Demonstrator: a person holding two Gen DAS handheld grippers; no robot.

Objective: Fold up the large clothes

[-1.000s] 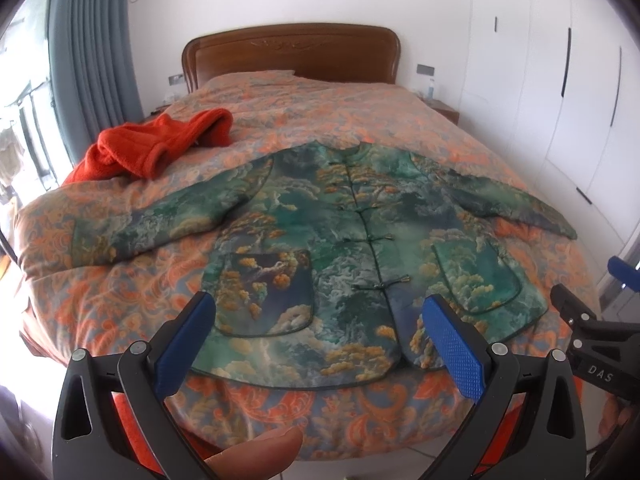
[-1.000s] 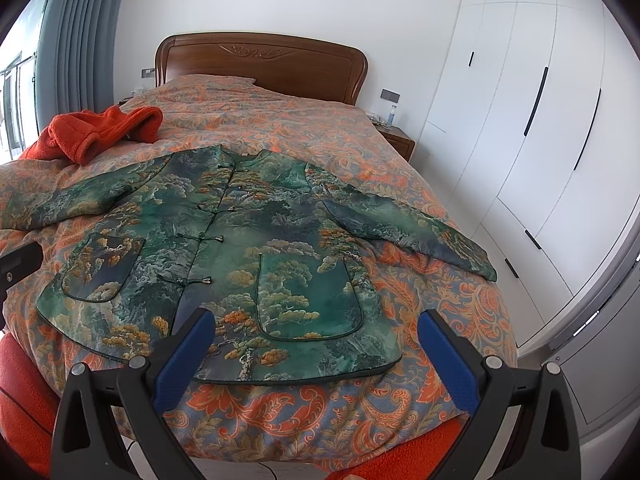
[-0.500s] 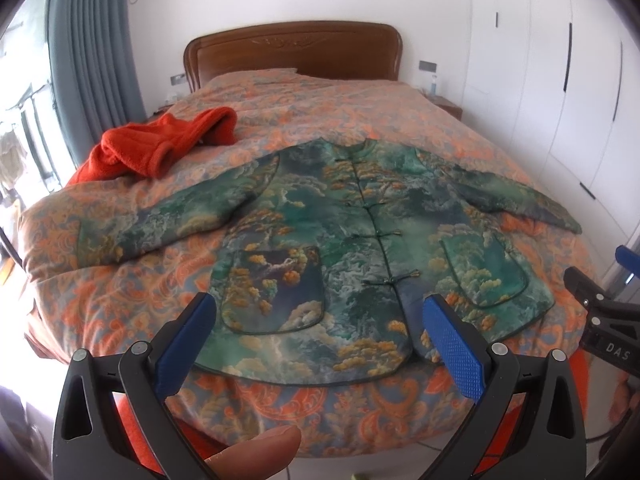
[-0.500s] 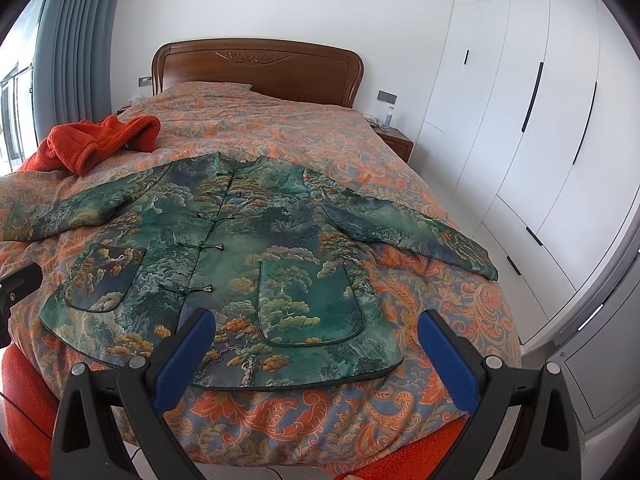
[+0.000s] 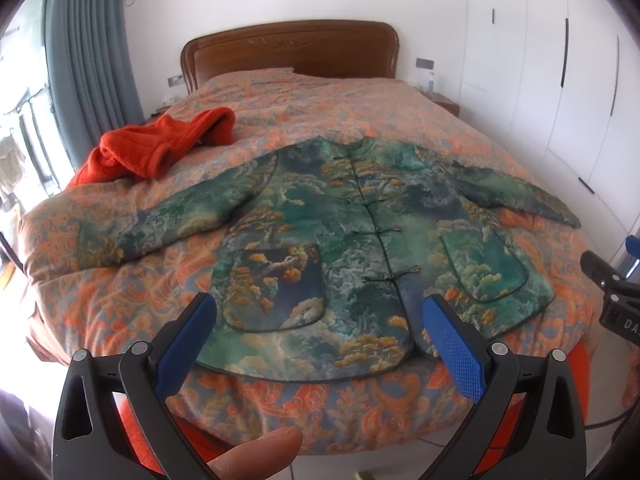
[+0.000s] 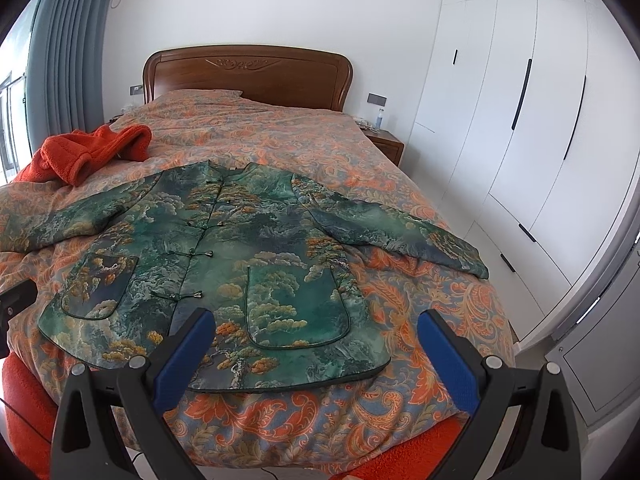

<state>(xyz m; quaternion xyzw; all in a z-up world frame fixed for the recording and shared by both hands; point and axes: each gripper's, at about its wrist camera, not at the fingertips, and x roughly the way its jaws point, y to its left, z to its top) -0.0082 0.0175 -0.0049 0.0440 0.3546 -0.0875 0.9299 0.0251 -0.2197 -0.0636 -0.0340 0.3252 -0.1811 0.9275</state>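
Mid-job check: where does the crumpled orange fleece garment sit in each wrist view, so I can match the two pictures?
Left wrist view: the crumpled orange fleece garment lies upper left, on the bed beyond the green patterned jacket's sleeve.
Right wrist view: it sits at the far left edge, partly cut off, again past that sleeve of the jacket.
Shared landmark: the carved wooden headboard, behind and to the right of the garment in both.

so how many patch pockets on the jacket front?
2. One pocket on the jacket's front panel toward the window side, the other pocket on the panel toward the wardrobe side.
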